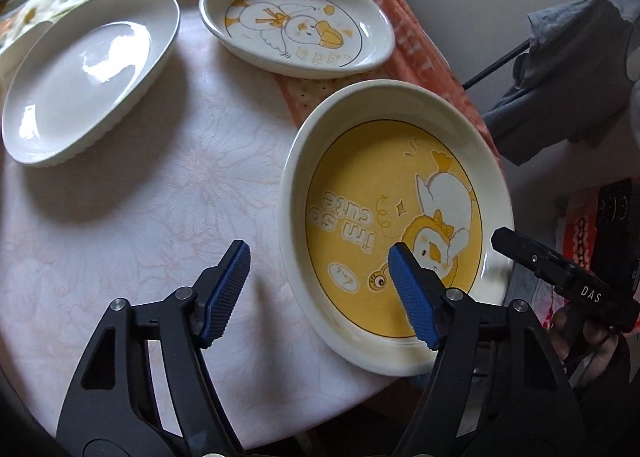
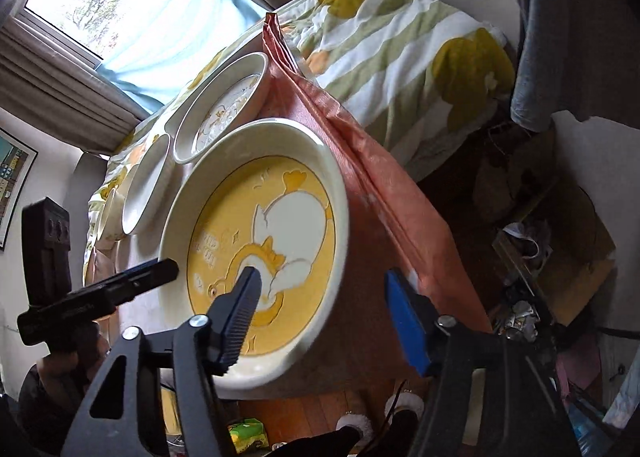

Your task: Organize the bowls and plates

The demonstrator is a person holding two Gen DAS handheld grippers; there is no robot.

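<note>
Straddling the yellow duck plate (image 1: 394,229) rim: my left gripper (image 1: 320,289) and right gripper (image 2: 320,313) were both part-open, holding nothing.

The left claw (image 1: 320,289) points steeply down, its blue-padded fingers (image 1: 224,293) spread apart with nothing pressed between them. The right claw (image 2: 320,317) tilts down too, its fingers likewise parted. In the left view it enters from about 4 o'clock.

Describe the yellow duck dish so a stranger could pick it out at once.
On the round white table, go to the edge nearest the tools, where a pink cloth hangs. The yellow dish sits there, overhanging the edge. Only it has a solid yellow centre, reading "I'm so cute".
</note>
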